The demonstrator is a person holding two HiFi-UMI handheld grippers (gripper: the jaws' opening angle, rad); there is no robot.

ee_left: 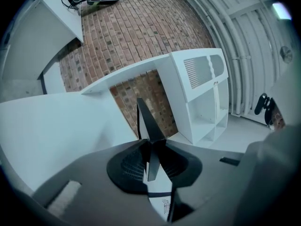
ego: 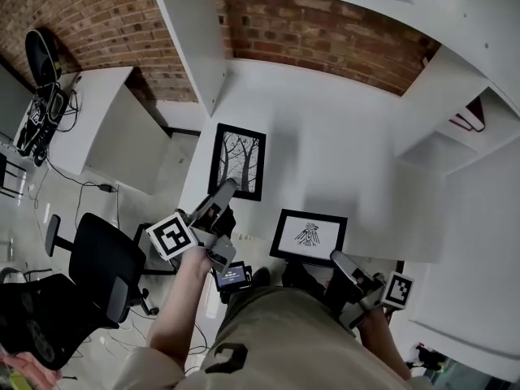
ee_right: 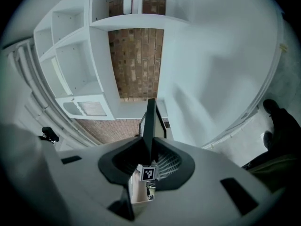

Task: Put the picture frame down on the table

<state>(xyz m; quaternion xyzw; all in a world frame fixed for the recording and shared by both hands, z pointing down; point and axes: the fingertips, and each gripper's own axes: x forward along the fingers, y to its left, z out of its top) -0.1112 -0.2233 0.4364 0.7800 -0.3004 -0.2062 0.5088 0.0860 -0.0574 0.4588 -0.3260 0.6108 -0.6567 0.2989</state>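
A small black picture frame (ego: 309, 236) with a little drawing on white paper hangs over the near edge of the white table (ego: 341, 153). My right gripper (ego: 345, 266) is shut on its right side. In the right gripper view the frame's black edge (ee_right: 149, 126) stands upright between the jaws of the right gripper (ee_right: 148, 157). In the left gripper view the frame (ee_left: 146, 126) is clamped edge-on in my left gripper (ee_left: 151, 161), with the drawing showing low between the jaws. In the head view the left gripper's marker cube (ego: 172, 236) is left of the frame; its jaw tips are hard to make out there.
A second black frame (ego: 238, 161) with a picture of trees rests on the table at the left, near the wall. White shelf units (ego: 479, 120) stand at the right, a brick wall behind. Black office chairs (ego: 101, 258) are on the floor to the left.
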